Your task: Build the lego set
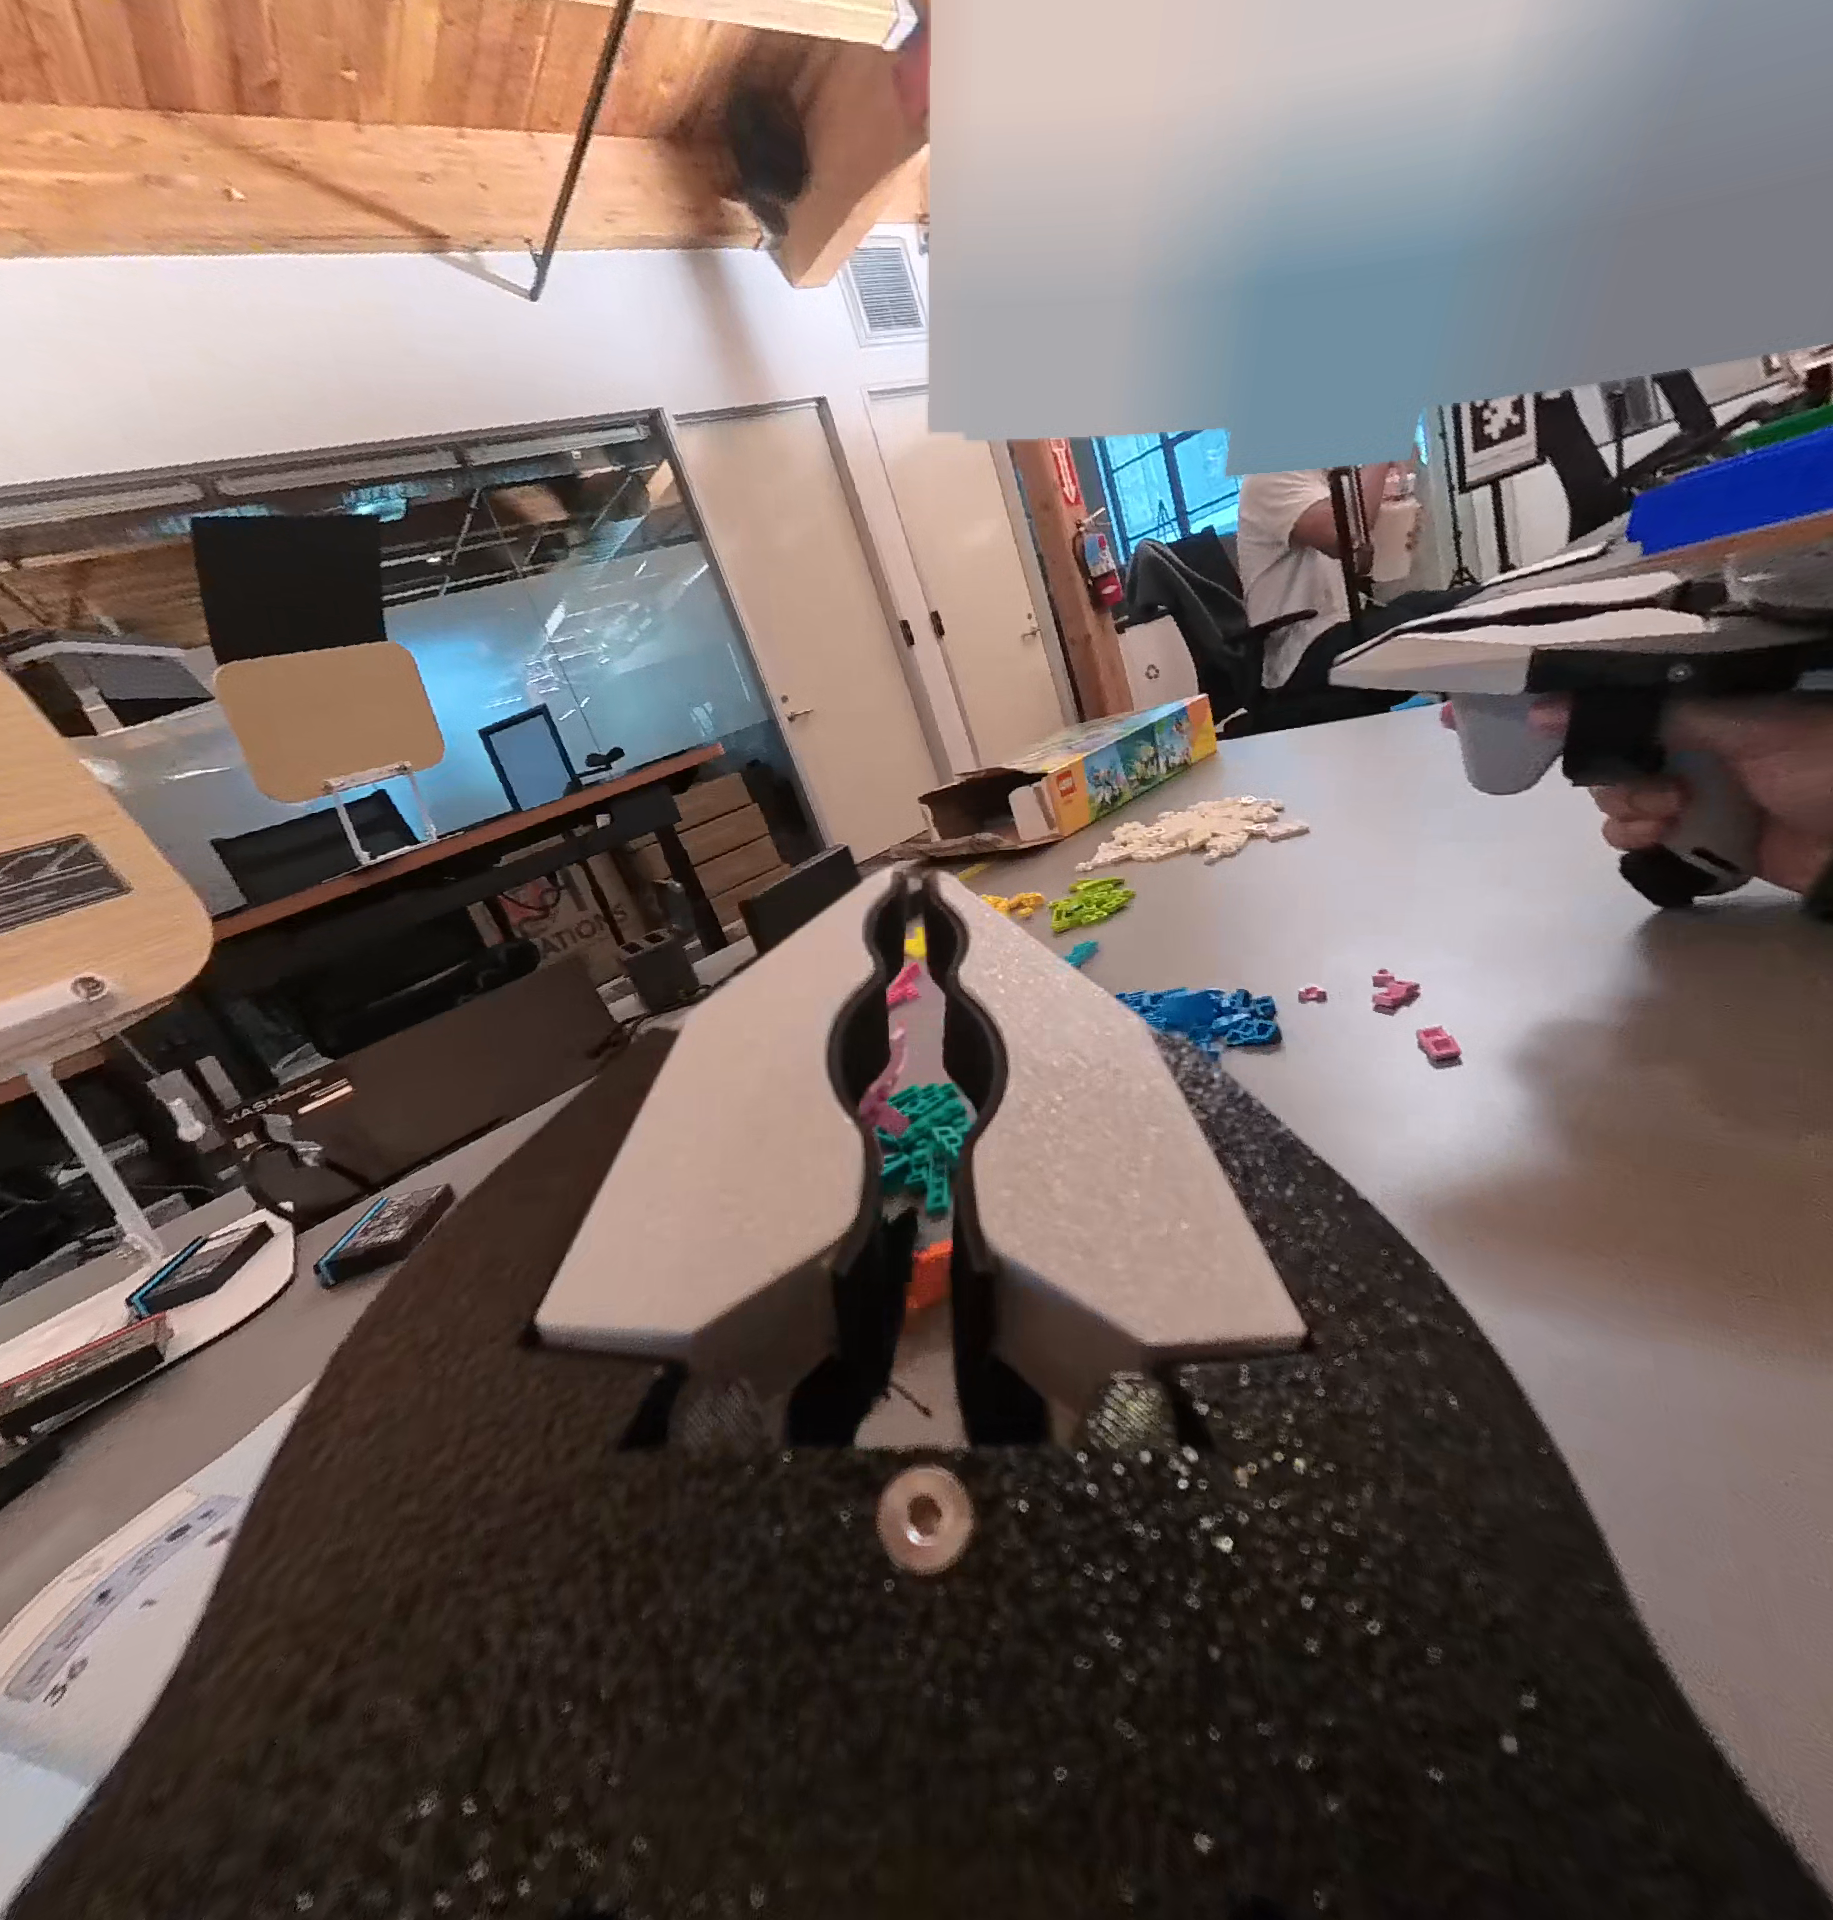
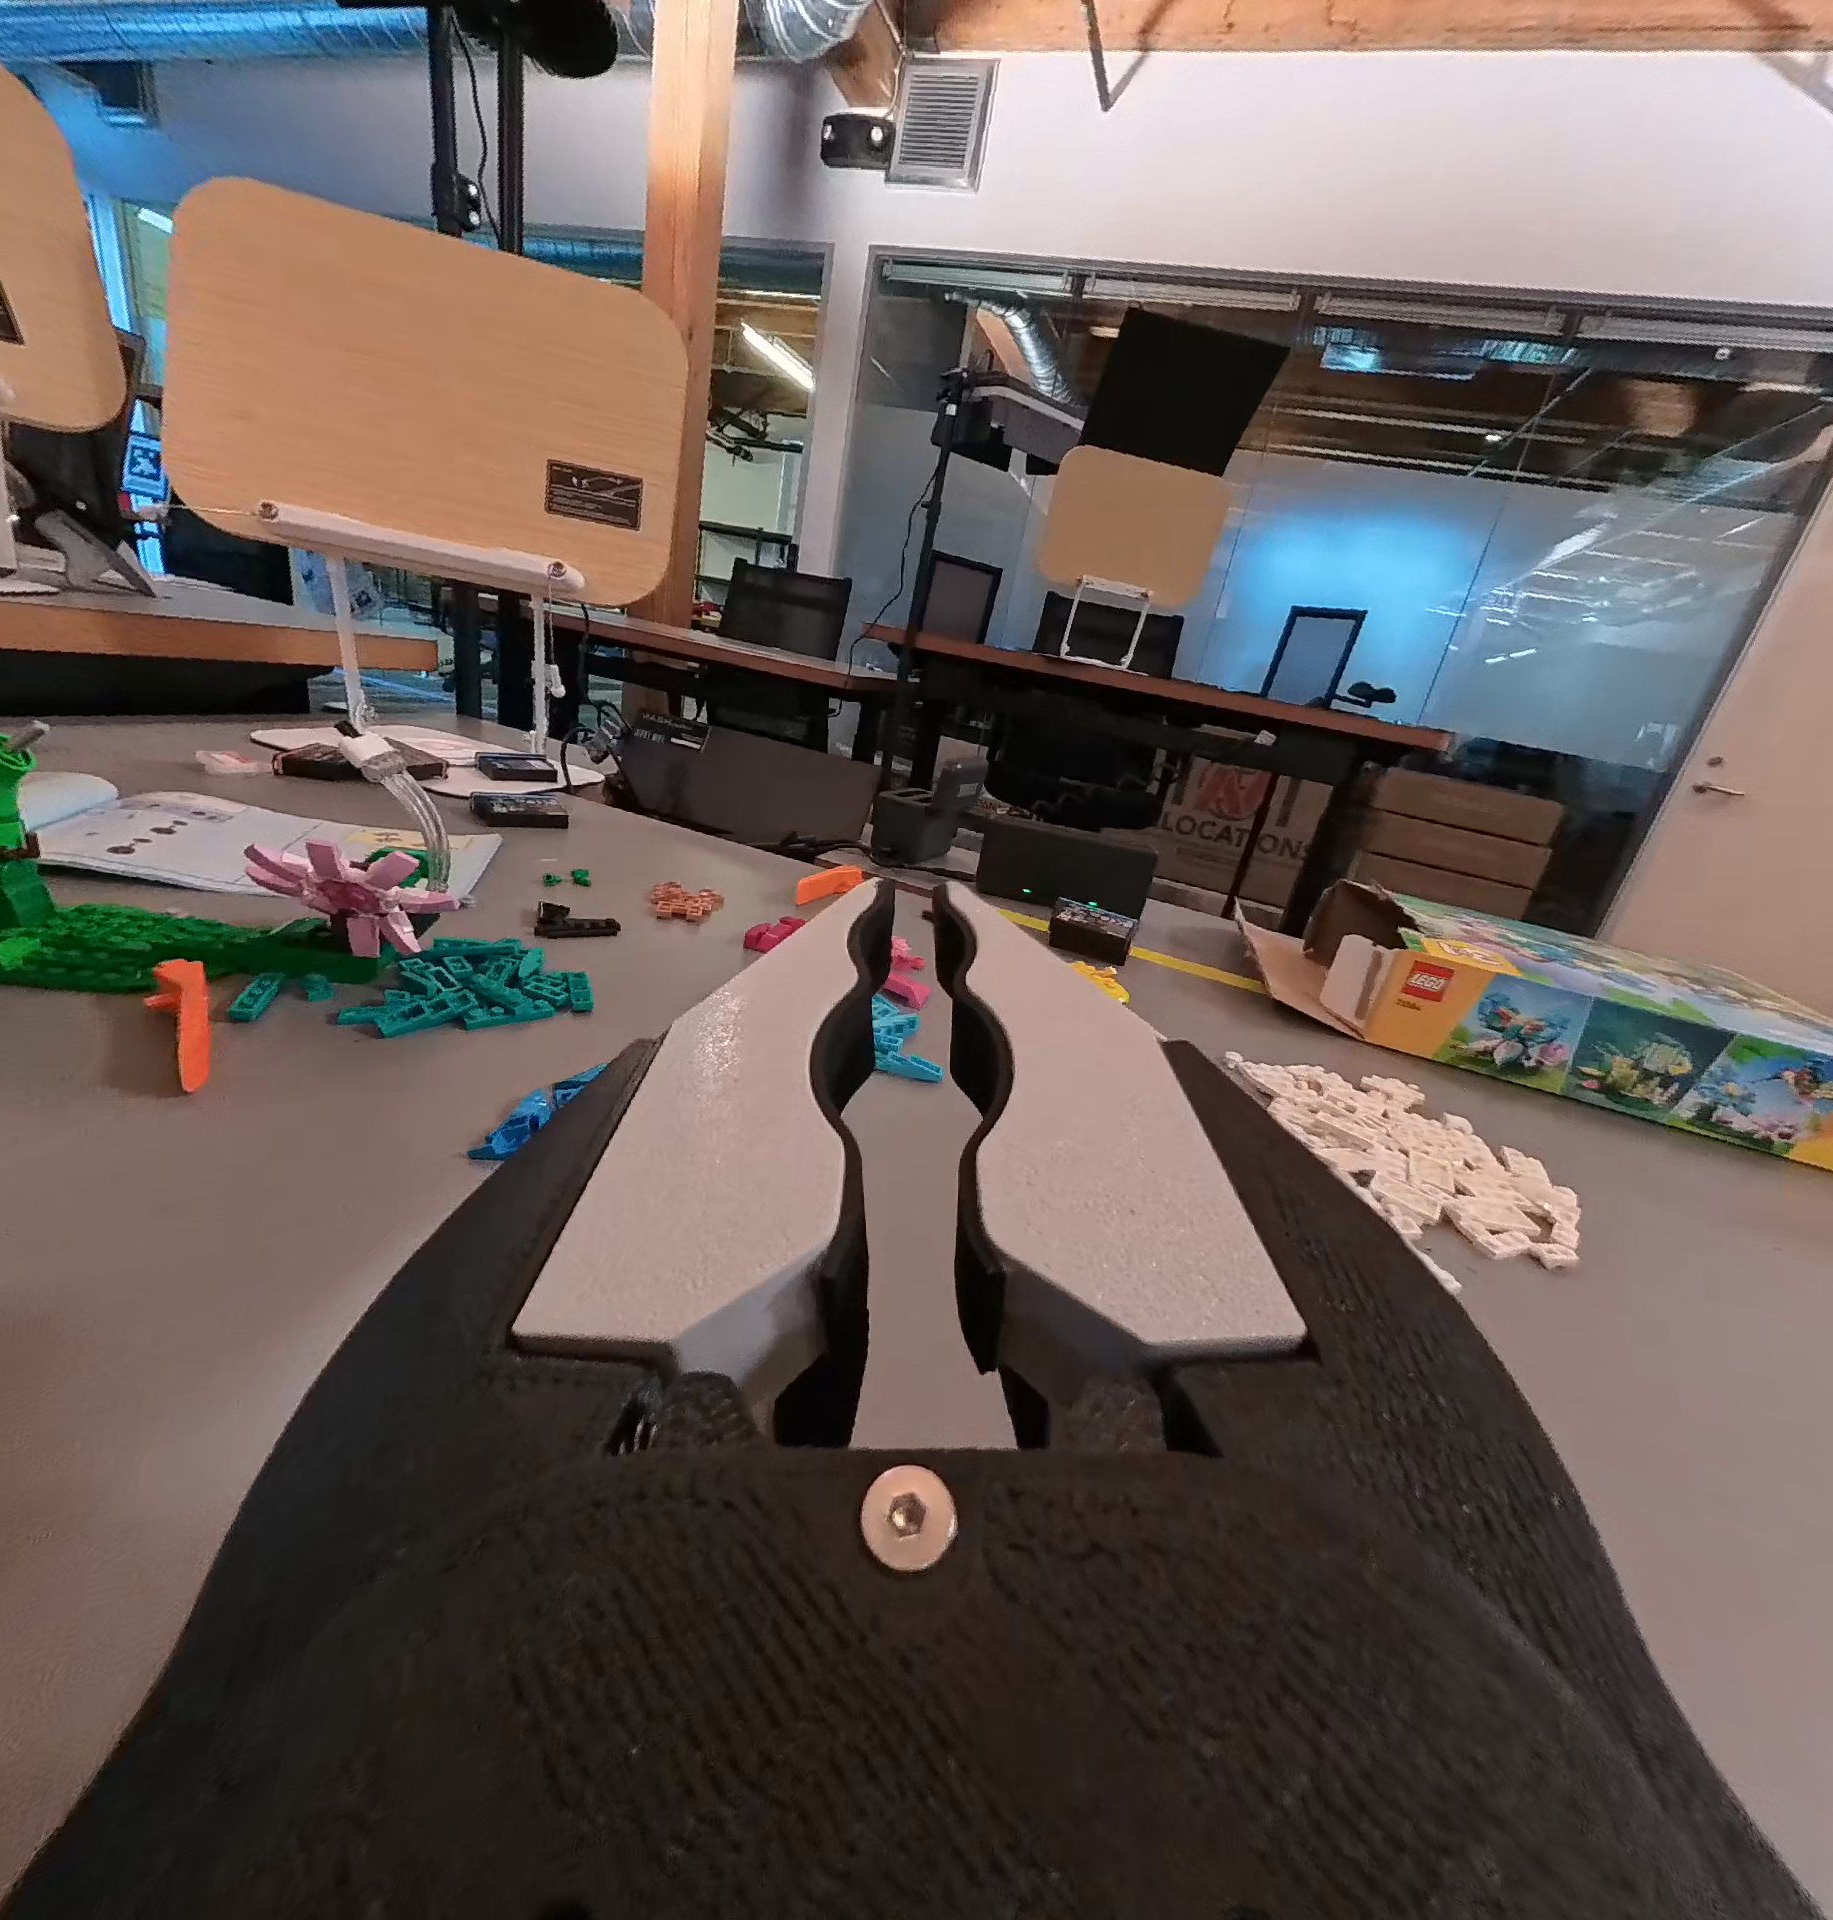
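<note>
The table point(image 2: 216, 1247) is smooth, matt grey with a faint sheen. The right gripper point(image 2: 914, 902) has finely grained grey plastic fingers point(image 2: 746, 1143) on a rough, ridged black body with a shiny metal screw point(image 2: 908, 1523). The bricks, like the white pile point(image 2: 1411, 1153), look glossy plastic. The box point(image 2: 1618, 1039) is printed cardboard, torn open; the boards point(image 2: 424, 384) show pale wood grain.

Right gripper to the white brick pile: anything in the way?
Nothing visible does. The right gripper hangs slightly open and empty above the grey table; the white brick pile lies to its right on bare tabletop, with the lego box behind it.
</note>
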`<state>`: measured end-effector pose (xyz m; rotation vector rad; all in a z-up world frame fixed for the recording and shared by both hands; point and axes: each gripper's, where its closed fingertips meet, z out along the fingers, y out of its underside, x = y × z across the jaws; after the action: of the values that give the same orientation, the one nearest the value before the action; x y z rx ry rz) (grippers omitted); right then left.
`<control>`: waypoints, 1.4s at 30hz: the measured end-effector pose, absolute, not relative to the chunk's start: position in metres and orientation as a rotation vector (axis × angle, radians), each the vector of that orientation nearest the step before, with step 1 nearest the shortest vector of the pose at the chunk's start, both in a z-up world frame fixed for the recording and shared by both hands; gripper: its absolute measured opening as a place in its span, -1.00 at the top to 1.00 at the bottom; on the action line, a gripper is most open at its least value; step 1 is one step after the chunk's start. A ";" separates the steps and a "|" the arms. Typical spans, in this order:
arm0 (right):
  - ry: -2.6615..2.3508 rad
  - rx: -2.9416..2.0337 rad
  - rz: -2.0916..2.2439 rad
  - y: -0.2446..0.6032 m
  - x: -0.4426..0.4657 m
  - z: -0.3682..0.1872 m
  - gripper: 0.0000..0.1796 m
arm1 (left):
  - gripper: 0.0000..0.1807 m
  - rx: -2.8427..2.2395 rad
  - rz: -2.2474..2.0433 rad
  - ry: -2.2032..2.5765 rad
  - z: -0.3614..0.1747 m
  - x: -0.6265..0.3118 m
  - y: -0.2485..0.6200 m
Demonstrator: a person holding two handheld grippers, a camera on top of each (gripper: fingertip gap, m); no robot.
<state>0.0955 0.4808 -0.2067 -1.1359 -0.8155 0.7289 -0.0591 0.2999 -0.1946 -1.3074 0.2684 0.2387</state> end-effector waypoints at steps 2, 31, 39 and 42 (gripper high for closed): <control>-0.821 -1.136 0.733 0.480 0.095 -0.207 0.95 | 1.00 -1.300 0.235 0.293 -0.196 -0.053 0.300; -0.847 -1.121 0.733 0.477 0.092 -0.208 0.97 | 0.89 -1.264 0.272 0.341 -0.196 -0.046 0.301; -0.825 -1.137 0.737 0.480 0.094 -0.208 0.97 | 0.87 -1.272 0.267 0.329 -0.197 -0.048 0.302; -0.760 -1.162 0.715 0.492 0.105 -0.204 0.87 | 0.87 -1.273 0.273 0.321 -0.197 -0.049 0.302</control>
<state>0.1055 0.4922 -0.2038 -1.1620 -0.7595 0.7153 -0.0492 0.3016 -0.1967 -1.2729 0.3209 0.2734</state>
